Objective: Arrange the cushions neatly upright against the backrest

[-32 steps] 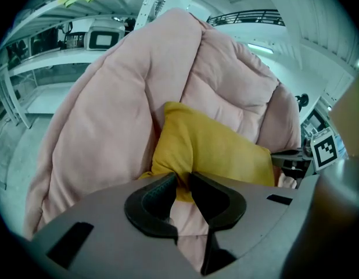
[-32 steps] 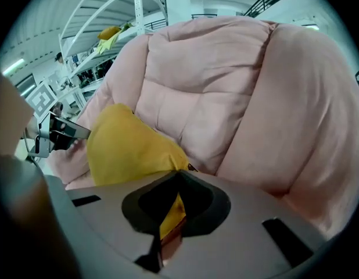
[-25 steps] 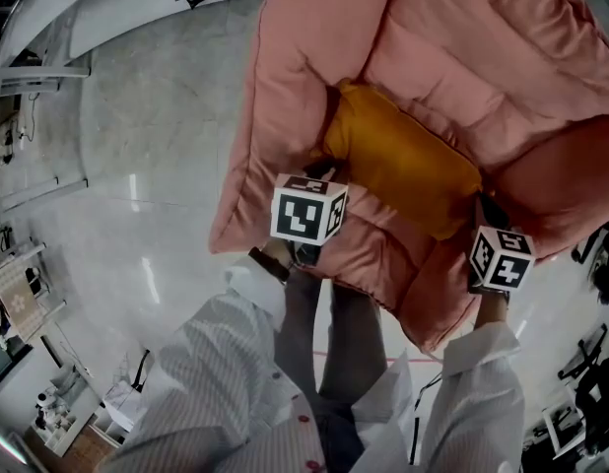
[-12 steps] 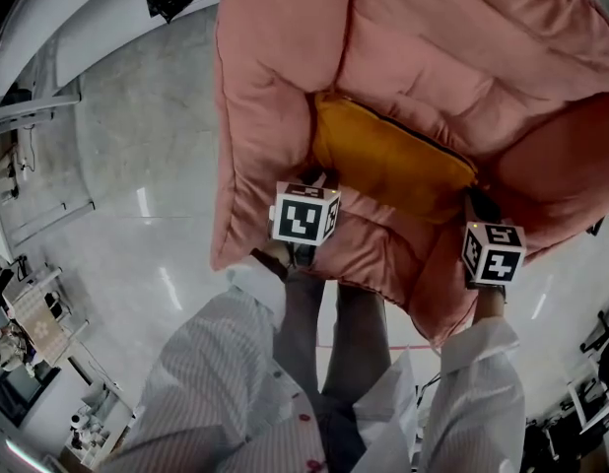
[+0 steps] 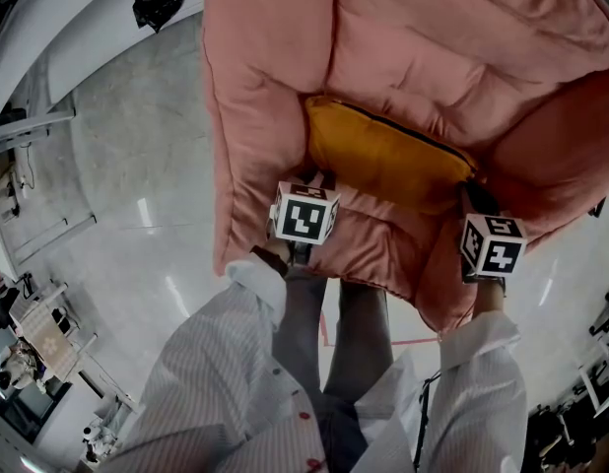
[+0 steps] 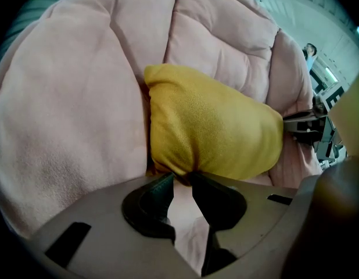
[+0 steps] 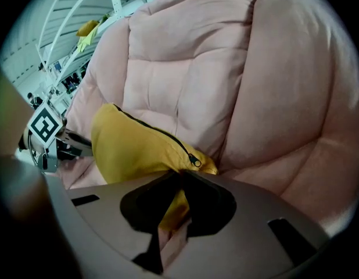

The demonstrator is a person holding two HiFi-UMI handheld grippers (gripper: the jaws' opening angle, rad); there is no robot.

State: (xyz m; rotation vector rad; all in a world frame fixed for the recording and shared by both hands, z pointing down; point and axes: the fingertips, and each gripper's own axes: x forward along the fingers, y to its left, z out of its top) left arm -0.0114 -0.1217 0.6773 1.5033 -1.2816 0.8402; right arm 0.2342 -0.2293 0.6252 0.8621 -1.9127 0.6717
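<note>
A person, seen from above, leans over a large pink padded armchair [image 5: 433, 47] and holds a two-jaw gripper in each hand. The chair's deep seat, closed in by a tall quilted backrest and two thick arms, holds one thing only: a mustard-yellow cushion [image 5: 383, 156]. The cushion stands on its long edge in the crook where the seat meets the backrest and leans back against the padding. A dark zipper [image 5: 403, 131] runs along its upper edge. The left gripper [image 5: 319, 177] points steeply down at the cushion's near corner on the picture's left. In the left gripper view its jaws [image 6: 180, 179] are nearly together, with a small fold of yellow fabric pinched between the tips. That end of the cushion [image 6: 214, 127] is tucked against the chair's arm [image 6: 69, 109]. The right gripper [image 5: 474, 193] meets the cushion's opposite end. In the right gripper view its jaws [image 7: 180, 173] are closed tight on the yellow corner just below the zipper pull [image 7: 195, 161], and a strip of fabric hangs down between them. That view also shows the cushion [image 7: 130, 144] resting against the pink backrest [image 7: 185, 68], with the left gripper's marker cube [image 7: 45, 124] at its far end. The person's striped white sleeves [image 5: 216, 363] fill the lower part of the head view, over a glossy grey floor [image 5: 127, 166].
</note>
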